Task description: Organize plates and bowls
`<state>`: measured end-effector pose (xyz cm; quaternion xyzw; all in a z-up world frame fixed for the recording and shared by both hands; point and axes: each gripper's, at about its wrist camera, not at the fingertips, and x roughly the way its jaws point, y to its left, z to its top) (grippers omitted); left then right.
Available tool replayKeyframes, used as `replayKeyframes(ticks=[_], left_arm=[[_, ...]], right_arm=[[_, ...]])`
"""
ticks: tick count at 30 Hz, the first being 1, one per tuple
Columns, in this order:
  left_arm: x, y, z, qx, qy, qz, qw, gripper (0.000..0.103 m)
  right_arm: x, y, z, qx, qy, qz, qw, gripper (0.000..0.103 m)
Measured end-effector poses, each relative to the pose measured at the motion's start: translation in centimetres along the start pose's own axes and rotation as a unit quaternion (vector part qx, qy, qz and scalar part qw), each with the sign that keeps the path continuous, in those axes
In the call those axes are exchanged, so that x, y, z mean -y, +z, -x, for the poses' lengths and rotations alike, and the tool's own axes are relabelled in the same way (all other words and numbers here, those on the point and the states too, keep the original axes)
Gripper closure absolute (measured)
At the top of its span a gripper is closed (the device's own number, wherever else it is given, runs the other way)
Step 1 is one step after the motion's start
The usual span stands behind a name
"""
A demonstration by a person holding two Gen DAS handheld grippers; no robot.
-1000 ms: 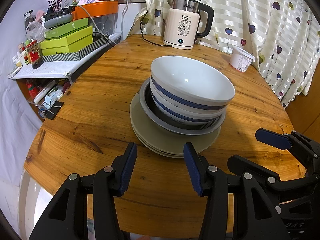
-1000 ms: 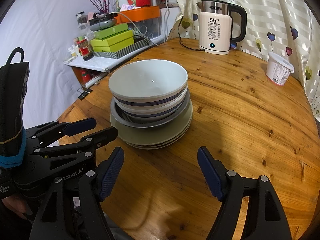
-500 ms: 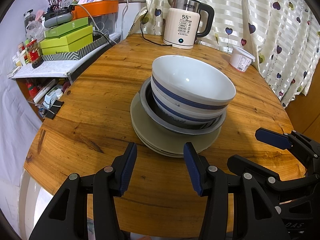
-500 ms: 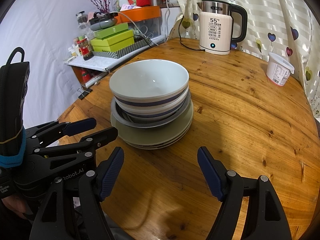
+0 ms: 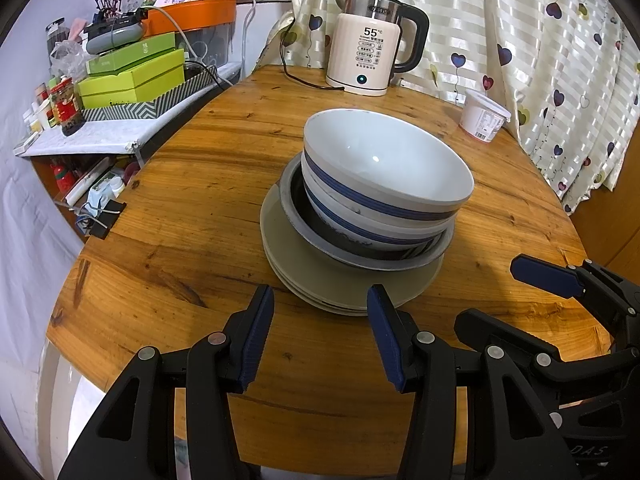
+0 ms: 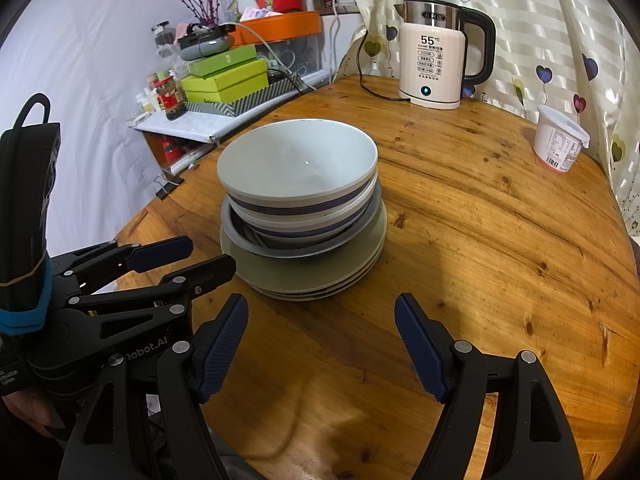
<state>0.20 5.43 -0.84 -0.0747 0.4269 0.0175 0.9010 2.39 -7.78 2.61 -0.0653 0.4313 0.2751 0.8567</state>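
A stack of dishes stands mid-table. On top is a white bowl with a blue band [image 5: 384, 164] [image 6: 296, 160], nested in a second banded bowl [image 5: 360, 224]. Both rest in a grey metal dish [image 5: 292, 208] [image 6: 240, 236], which sits on several pale green plates [image 5: 304, 272] [image 6: 312, 276]. My left gripper [image 5: 320, 300] [image 6: 196, 256] hovers just short of the plates' near rim, open and empty. To its right, my right gripper [image 6: 320, 304] [image 5: 516, 300] is open wider, nothing between its fingers, also short of the stack.
The round wooden table [image 5: 180, 208] carries a cream electric kettle [image 5: 372, 44] with its cord at the back and a white tub [image 5: 482, 116] at the back right. Green boxes [image 5: 132, 76] sit on a cluttered side shelf at the left. A curtain hangs behind.
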Motion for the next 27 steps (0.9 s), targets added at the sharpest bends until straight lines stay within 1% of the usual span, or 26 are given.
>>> replayKeyframes(ticks=[8, 27], left_arm=[[0.24, 0.38, 0.26, 0.009, 0.014, -0.006, 0.9998, 0.053], [0.11, 0.41, 0.29, 0.008, 0.009, -0.002, 0.9999, 0.054]], right_arm=[[0.2, -0.03, 0.11, 0.002, 0.002, -0.001, 1.0, 0.026], [0.11, -0.06, 0.2, 0.003, 0.002, -0.003, 1.0, 0.026]])
